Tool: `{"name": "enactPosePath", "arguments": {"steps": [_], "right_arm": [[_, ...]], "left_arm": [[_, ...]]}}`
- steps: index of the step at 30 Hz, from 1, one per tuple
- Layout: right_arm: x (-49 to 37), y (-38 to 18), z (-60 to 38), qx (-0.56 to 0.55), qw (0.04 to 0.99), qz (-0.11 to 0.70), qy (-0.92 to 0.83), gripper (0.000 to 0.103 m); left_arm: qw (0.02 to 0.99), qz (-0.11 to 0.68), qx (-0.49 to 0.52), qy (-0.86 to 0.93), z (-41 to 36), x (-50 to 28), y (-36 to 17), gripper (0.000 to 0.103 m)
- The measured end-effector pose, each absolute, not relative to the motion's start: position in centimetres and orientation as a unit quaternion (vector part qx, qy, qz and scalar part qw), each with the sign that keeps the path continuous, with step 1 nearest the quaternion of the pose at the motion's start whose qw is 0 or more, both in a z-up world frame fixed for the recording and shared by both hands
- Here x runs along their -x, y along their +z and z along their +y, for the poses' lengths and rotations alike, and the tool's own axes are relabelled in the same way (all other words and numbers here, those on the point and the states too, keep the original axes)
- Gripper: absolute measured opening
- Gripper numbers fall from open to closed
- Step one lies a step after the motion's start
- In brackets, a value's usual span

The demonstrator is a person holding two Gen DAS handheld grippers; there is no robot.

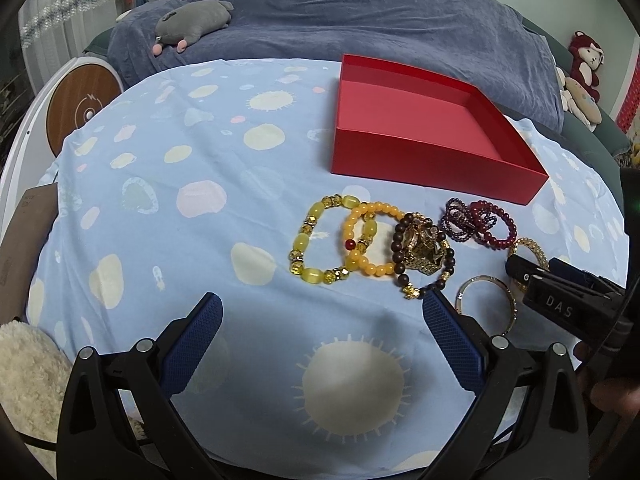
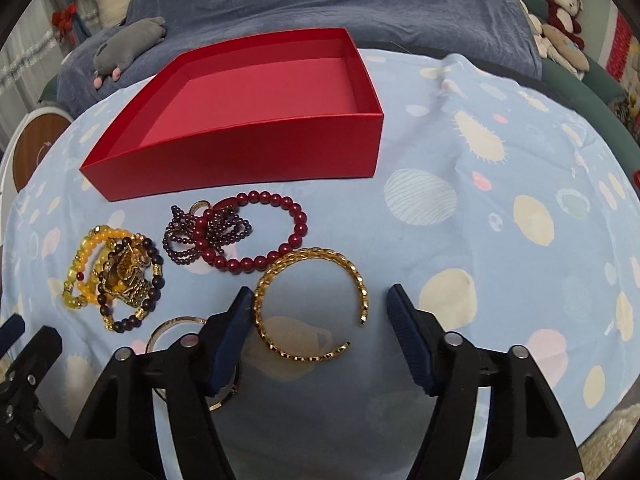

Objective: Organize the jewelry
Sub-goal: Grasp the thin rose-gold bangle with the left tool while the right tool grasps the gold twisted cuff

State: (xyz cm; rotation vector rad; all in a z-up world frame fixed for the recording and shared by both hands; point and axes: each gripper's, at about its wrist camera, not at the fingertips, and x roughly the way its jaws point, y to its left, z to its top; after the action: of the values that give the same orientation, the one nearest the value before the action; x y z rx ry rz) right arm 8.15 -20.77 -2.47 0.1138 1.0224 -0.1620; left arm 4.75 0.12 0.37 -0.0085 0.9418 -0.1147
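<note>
An open, empty red box (image 1: pixel 420 160) (image 2: pixel 240 152) stands on the spotted blue cloth. In front of it lie a yellow bead bracelet (image 1: pixel 316 240), an orange bead bracelet (image 1: pixel 370 240), a dark bead bracelet with a gold charm (image 1: pixel 424 256) (image 2: pixel 132 276), a purple bead strand (image 1: pixel 460 220) (image 2: pixel 184 240), a dark red bead bracelet (image 1: pixel 494 224) (image 2: pixel 296 216), a thin bangle (image 1: pixel 486 300) (image 2: pixel 176 322) and a gold cuff (image 2: pixel 312 254). My right gripper (image 2: pixel 318 298) (image 1: pixel 538 276) is open and straddles the cuff; its left finger is close to the cuff's rim. My left gripper (image 1: pixel 320 300) is open over bare cloth.
A blue-covered sofa with a grey plush (image 1: pixel 192 20) lies behind the table. More plush toys (image 1: pixel 584 76) sit at the far right. A round wood-topped device (image 1: pixel 80 108), a cardboard box (image 1: pixel 24 248) and a fluffy white cushion (image 1: pixel 28 392) are at the left edge.
</note>
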Motion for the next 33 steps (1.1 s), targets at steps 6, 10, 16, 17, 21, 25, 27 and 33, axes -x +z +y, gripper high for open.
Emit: {"name": "enactPosePath", "arguments": {"steps": [6,10,16,17,21,25,27,33], "right_arm": [[-5.7,-2.0,-21.4,-0.063,0.867,0.489,-0.076,0.054],[-3.3,-1.7,-22.7,-0.093,0.861,0.493,-0.088,0.054],[-2.0,-1.3,-23.1,-0.101,0.857,0.497,-0.092,0.055],[-1.9,-1.3,-23.0,-0.100,0.857,0.497,-0.092,0.055],[-2.1,-1.3,-22.9,-0.098,0.858,0.497,-0.086,0.055],[-2.1,-1.4,-22.8,-0.099,0.856,0.500,-0.082,0.055],[-2.1,-1.4,-22.7,-0.100,0.856,0.501,-0.080,0.055],[-1.9,-1.1,-22.6,-0.103,0.857,0.500,-0.078,0.055]], "left_arm": [[0.886,0.458,-0.001,-0.075,-1.9,-5.1,0.2,0.096],[0.884,0.457,-0.014,-0.100,-4.4,-5.0,0.1,0.096],[0.873,0.473,-0.054,-0.107,-7.2,-5.4,-1.8,0.091],[0.868,0.480,-0.057,-0.109,-7.3,-5.6,-2.1,0.083],[0.863,0.490,-0.054,-0.107,-7.2,-6.0,-2.4,0.076],[0.864,0.490,-0.062,-0.102,-7.5,-5.9,-2.4,0.071],[0.865,0.487,-0.064,-0.102,-7.6,-5.8,-2.4,0.062],[0.866,0.479,-0.073,-0.123,-8.1,-5.5,-2.1,0.020]]}}
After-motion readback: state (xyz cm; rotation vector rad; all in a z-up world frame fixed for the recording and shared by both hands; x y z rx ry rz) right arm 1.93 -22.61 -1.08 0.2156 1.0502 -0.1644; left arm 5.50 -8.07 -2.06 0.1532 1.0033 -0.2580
